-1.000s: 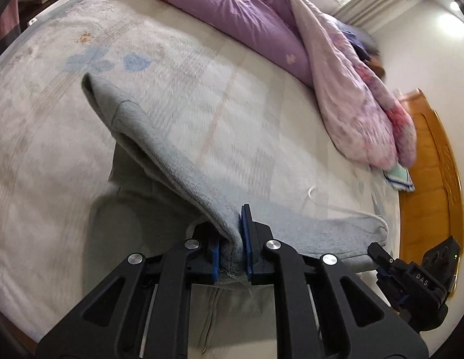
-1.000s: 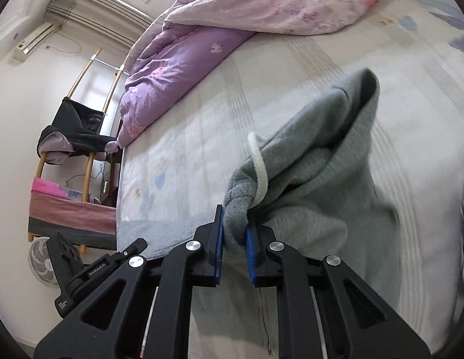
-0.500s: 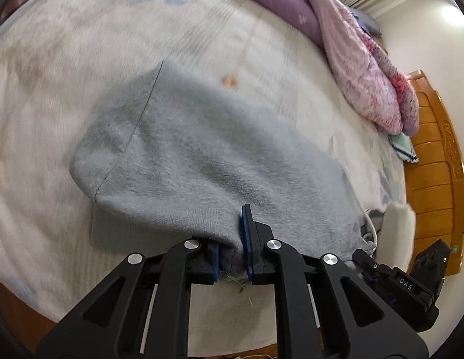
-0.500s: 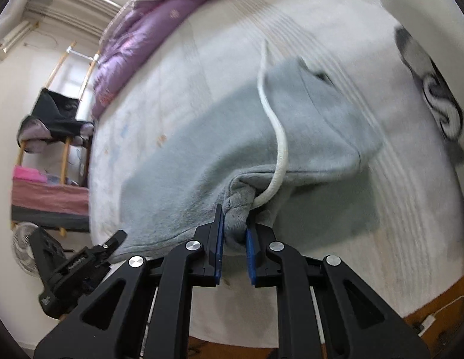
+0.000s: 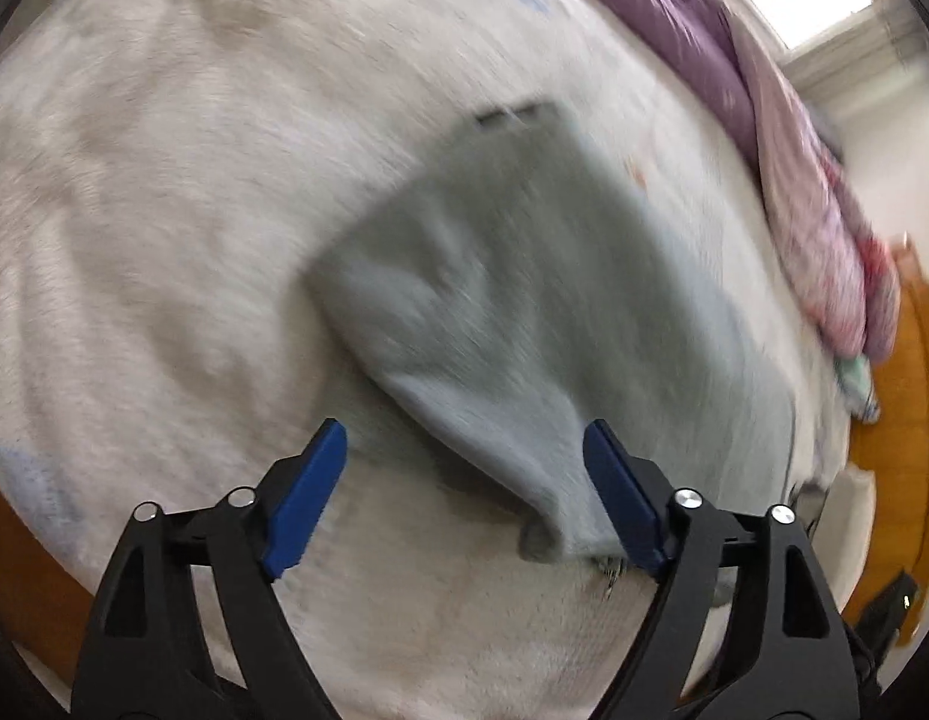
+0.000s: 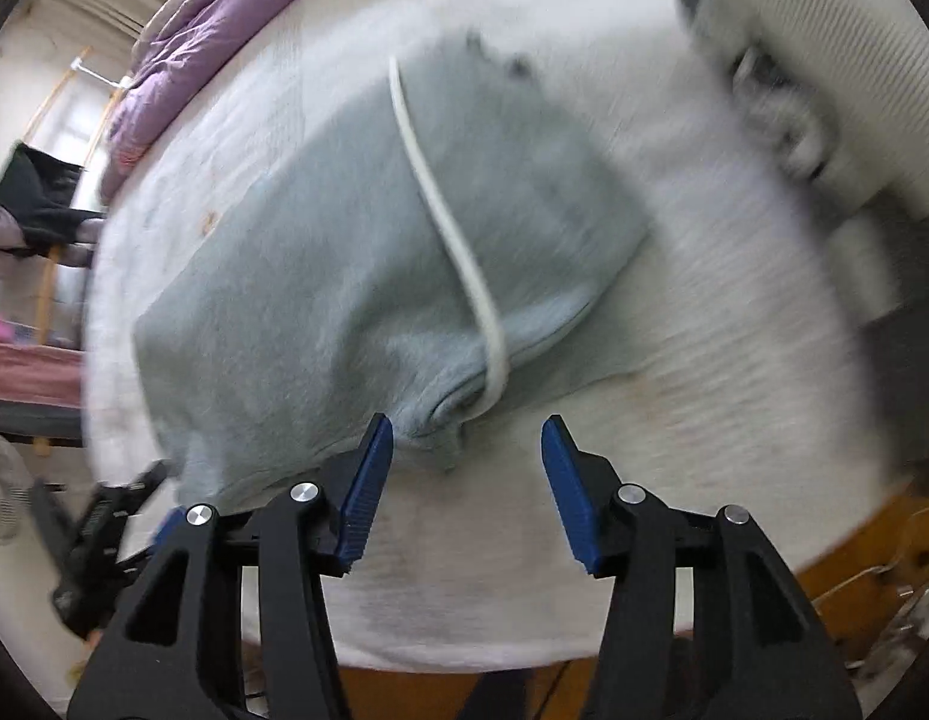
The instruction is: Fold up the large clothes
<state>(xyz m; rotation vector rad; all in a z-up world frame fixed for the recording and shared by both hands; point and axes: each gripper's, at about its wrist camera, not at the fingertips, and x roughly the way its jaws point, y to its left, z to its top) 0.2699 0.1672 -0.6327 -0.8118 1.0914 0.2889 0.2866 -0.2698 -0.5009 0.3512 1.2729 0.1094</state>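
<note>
Since the earlier frames, both grippers have come down toward the bed (image 5: 164, 228) and let go of the grey garment (image 5: 524, 312), which was lifted and draped then and now lies folded over on the pale bedspread. Left gripper (image 5: 464, 498): its jaws have just been opening and stand wide apart, released; a corner of the garment's near edge lies between the blue pads, close against the right-hand one in the left wrist view, but is not pinched. Right gripper (image 6: 467, 480): its jaws have likewise just been opening and are released; the bunched hem of the garment sits just beyond and between the tips, nearer the left-hand pad, touching neither clearly. A white drawstring (image 6: 446, 222) runs across the top of the garment and ends at that bunched hem. Purple quilt (image 5: 782, 138) is heaped along the far side of the bed, well apart from the garment. Wooden bed frame (image 5: 908, 420) shows at the right edge of the left wrist view. Both views are motion-blurred.
</note>
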